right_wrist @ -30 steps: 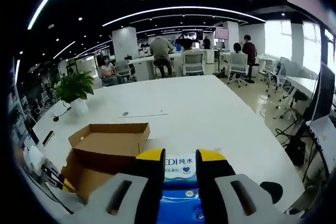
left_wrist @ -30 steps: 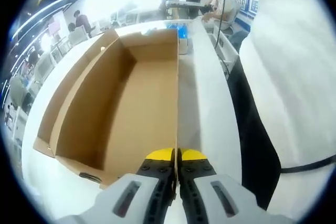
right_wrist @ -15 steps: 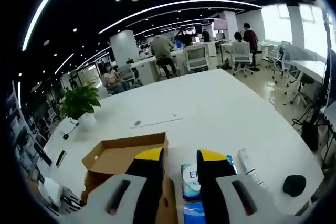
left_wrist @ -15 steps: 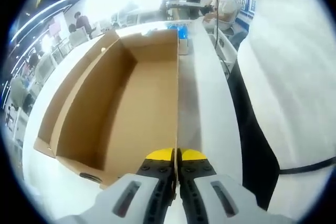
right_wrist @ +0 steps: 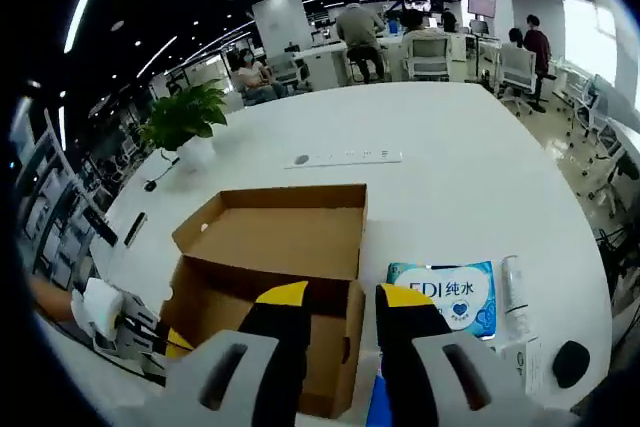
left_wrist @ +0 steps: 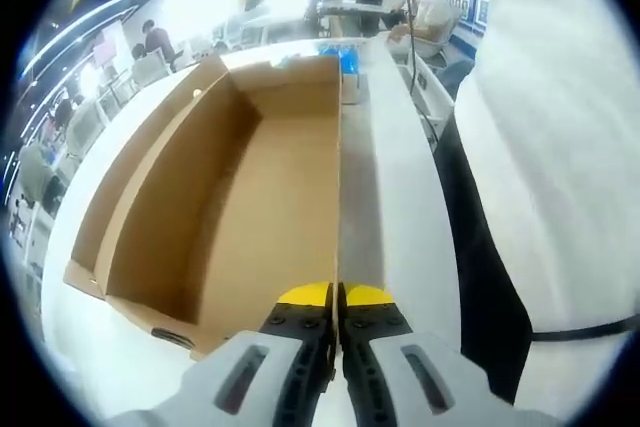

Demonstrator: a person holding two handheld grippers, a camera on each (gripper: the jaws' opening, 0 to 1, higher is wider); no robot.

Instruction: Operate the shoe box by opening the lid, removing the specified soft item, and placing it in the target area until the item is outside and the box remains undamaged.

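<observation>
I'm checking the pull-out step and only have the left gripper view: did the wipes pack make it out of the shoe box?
Observer: Yes. In the right gripper view the blue wipes pack lies flat on the white table, beside the shoe box.
Operator: Is the right gripper holding it?
Observer: No. The right gripper is open, with nothing between its jaws.
Operator: And the lid?
Observer: The lid is folded fully back, open and level with the table.
Operator: Anything else near the pack?
Observer: A white tube lies just beside it, on the side away from the box.
</observation>
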